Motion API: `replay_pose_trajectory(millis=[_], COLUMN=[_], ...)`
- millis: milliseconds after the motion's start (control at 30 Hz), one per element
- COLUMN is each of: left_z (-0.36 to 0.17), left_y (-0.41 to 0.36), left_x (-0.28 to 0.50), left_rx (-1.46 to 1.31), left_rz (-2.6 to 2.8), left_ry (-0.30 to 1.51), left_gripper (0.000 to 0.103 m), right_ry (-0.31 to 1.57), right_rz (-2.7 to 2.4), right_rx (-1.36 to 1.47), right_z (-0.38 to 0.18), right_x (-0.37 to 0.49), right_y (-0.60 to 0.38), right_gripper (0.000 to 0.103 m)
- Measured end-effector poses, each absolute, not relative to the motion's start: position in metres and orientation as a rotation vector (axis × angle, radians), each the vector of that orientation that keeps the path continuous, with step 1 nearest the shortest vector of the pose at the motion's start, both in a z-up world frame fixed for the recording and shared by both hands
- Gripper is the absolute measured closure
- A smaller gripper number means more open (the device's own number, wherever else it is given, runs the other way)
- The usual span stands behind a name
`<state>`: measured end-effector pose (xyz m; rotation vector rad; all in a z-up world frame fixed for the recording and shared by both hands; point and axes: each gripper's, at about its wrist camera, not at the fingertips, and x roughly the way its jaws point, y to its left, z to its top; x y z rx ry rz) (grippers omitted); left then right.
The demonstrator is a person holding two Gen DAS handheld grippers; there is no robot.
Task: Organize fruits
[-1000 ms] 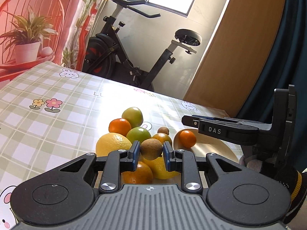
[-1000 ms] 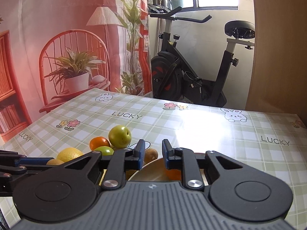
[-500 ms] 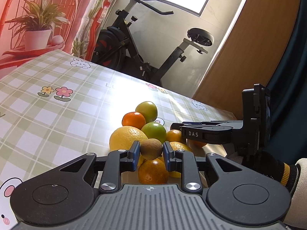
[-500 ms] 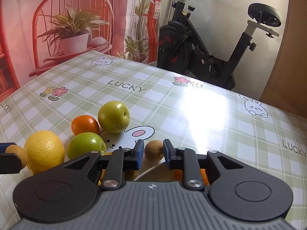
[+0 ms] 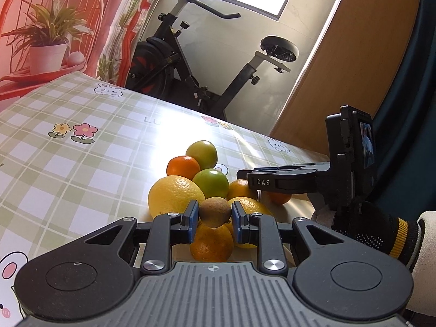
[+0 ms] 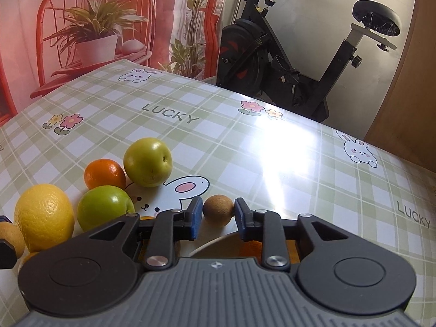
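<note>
Two hand-held grippers work over a table [image 6: 245, 147] covered in a glossy green-checked cloth printed with rabbits, flowers and the word LUCKY. Furthest left in the right wrist view lies a large yellow round citrus fruit [image 6: 43, 214], then a bright green apple [image 6: 105, 207] just beside it, with a small orange mandarin [image 6: 105, 173] and a yellow-green apple [image 6: 148, 162] behind them, all clustered away from the table's far edge. The left hand-held gripper [image 5: 214, 216] is clamped on a small brown fuzzy kiwi [image 5: 214, 211], held above more orange fruits [image 5: 211, 245] in the heap. Further right, the right hand-held gripper [image 6: 218, 215] has its jaws nearly closed, and a second brown kiwi [image 6: 218, 209] sits on the cloth in the narrow gap between the blue pads; whether they press on it cannot be told. Under that gripper shows the rim of a pale round bowl [image 6: 207, 245]. Behind the table's far edge stands a black exercise bike [image 6: 286, 62].
</note>
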<state>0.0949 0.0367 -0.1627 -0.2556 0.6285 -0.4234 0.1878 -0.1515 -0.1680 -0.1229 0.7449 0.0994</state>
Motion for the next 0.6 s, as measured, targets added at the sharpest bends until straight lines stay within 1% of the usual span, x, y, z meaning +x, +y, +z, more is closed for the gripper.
replay_pose_trajectory(millis=[333, 600], left_z=[-0.160, -0.151], left_y=[0.034, 0.019], left_x=[0.094, 0.084], left_rx=[-0.228, -0.158], left_rz=[-0.407, -0.441], left_ry=[0.626, 0.606], left_gripper=[0.076, 0.076], right_ry=[0.685, 0.588], right_rz=[0.105, 0.155], right_rx=[-0.088, -0.040], right_z=[-0.160, -0.142], right_x=[0.173, 0.134], right_y=[-0.154, -0.165], right_gripper=[0.075, 0.075])
